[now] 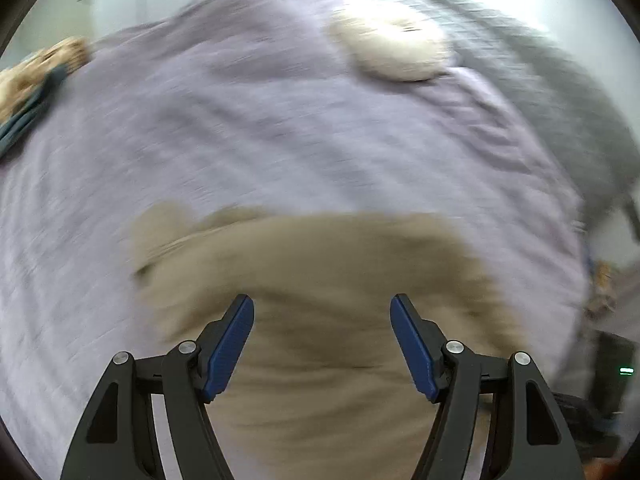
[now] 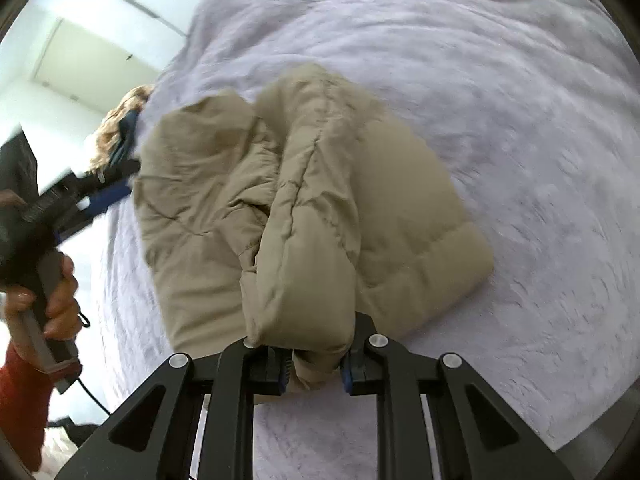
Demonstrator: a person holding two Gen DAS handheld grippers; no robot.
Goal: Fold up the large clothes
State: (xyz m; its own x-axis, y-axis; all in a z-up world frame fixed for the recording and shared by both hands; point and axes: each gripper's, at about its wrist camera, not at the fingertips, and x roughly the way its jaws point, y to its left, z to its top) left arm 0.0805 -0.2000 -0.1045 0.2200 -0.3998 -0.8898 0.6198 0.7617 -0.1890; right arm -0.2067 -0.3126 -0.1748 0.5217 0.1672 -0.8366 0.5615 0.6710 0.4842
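A beige padded jacket lies bunched on a lilac bed cover. My right gripper is shut on a thick fold of the jacket at its near edge, and the fabric bulges up between the jaws. In the left wrist view, which is motion-blurred, the jacket lies below my left gripper. Its blue pads stand wide apart and hold nothing. The left gripper also shows in the right wrist view, held by a hand at the bed's left edge.
A cream pillow or soft toy lies at the far end of the bed. A fur-trimmed dark garment sits at the left edge. A grey blanket lies along the right side. A dark device stands beside the bed.
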